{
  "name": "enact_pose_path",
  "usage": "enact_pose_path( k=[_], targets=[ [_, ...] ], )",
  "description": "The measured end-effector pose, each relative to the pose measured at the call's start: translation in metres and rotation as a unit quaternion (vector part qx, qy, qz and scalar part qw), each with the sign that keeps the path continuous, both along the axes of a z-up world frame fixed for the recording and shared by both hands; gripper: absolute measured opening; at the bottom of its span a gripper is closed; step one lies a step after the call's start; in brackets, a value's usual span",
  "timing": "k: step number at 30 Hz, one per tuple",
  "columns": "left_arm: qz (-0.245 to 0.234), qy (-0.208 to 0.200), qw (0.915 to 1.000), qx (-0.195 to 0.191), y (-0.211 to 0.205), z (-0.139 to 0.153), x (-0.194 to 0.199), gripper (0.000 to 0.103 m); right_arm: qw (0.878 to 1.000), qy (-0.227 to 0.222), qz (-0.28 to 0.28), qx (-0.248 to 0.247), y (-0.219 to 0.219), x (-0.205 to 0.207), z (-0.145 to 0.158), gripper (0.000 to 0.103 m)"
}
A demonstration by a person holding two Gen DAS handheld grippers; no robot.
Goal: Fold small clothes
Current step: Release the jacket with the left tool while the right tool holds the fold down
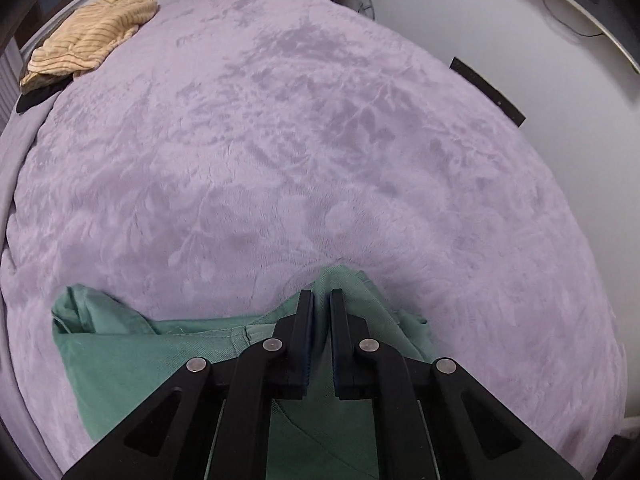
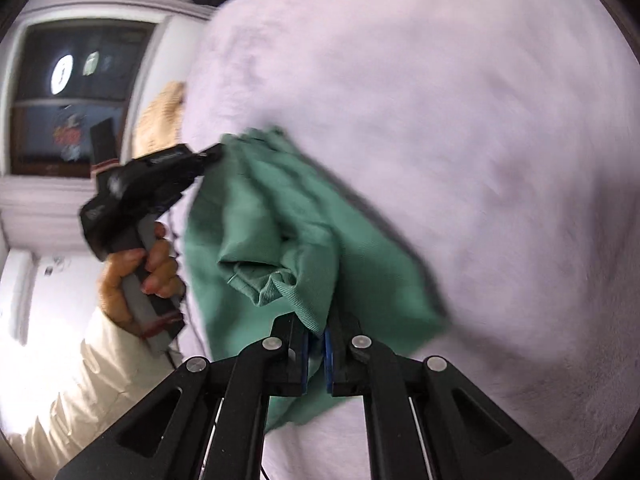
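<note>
A green garment [image 1: 160, 356] hangs between both grippers above a lilac plush blanket [image 1: 280, 140]. My left gripper [image 1: 321, 300] is shut on one raised edge of the green garment. In the right wrist view the garment [image 2: 280, 232] is bunched and blurred with motion. My right gripper [image 2: 317, 334] is shut on its near edge. The left gripper [image 2: 214, 152] shows there too, held in a hand and pinching the garment's far corner.
A folded yellow striped garment [image 1: 92, 36] lies at the blanket's far left corner, with something dark under it. A white wall [image 1: 540, 80] runs along the right side. A window [image 2: 68, 96] is on the left in the right wrist view.
</note>
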State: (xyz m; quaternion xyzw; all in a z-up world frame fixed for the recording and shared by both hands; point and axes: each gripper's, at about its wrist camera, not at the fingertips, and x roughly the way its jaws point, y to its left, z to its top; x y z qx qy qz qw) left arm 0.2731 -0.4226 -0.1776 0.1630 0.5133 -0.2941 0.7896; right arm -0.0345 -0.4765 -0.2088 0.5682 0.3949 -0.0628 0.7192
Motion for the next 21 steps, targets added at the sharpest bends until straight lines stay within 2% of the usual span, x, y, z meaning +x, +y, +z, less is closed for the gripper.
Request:
enact_pose_path(
  k=[3, 6, 8, 10, 12, 13, 15, 16, 18, 21],
  targets=[
    [0.009, -0.015, 0.9998, 0.011, -0.005, 0.000, 0.002, 0.009, 1.000, 0.003, -0.015, 0.027, -0.003, -0.010, -0.015, 0.006],
    [0.048, -0.043, 0.9979, 0.013, 0.003, 0.027, 0.018, 0.009, 1.000, 0.014, -0.007, 0.010, -0.003, -0.014, -0.011, 0.006],
    [0.066, -0.043, 0.9969, -0.002, 0.016, 0.042, 0.031, 0.009, 1.000, 0.018, -0.001, 0.007, -0.006, -0.018, -0.006, 0.009],
    [0.064, -0.035, 0.9973, -0.009, 0.030, 0.055, 0.034, 0.009, 0.999, 0.015, 0.016, -0.024, -0.010, -0.022, 0.012, 0.011],
    [0.054, -0.041, 0.9977, 0.006, 0.046, 0.061, 0.025, 0.009, 0.997, -0.007, 0.039, -0.062, -0.017, -0.012, 0.035, 0.011],
    [0.049, -0.045, 0.9977, 0.011, 0.054, 0.063, 0.016, 0.009, 0.995, -0.019, 0.053, -0.081, -0.018, -0.008, 0.046, 0.014],
    [0.045, -0.044, 0.9979, 0.015, 0.071, 0.063, -0.002, 0.009, 0.987, -0.035, 0.094, -0.126, -0.016, 0.007, 0.067, 0.040],
    [0.047, -0.038, 0.9981, 0.016, 0.082, 0.061, -0.014, 0.009, 0.982, -0.036, 0.113, -0.149, -0.012, 0.018, 0.074, 0.064],
    [0.056, -0.024, 0.9980, 0.018, 0.101, 0.056, -0.034, 0.009, 0.969, -0.053, 0.156, -0.183, -0.003, 0.035, 0.084, 0.066],
    [0.078, 0.012, 0.9968, 0.011, 0.130, 0.043, -0.068, 0.009, 0.954, -0.028, 0.216, -0.206, 0.015, 0.074, 0.073, 0.055]
  ],
)
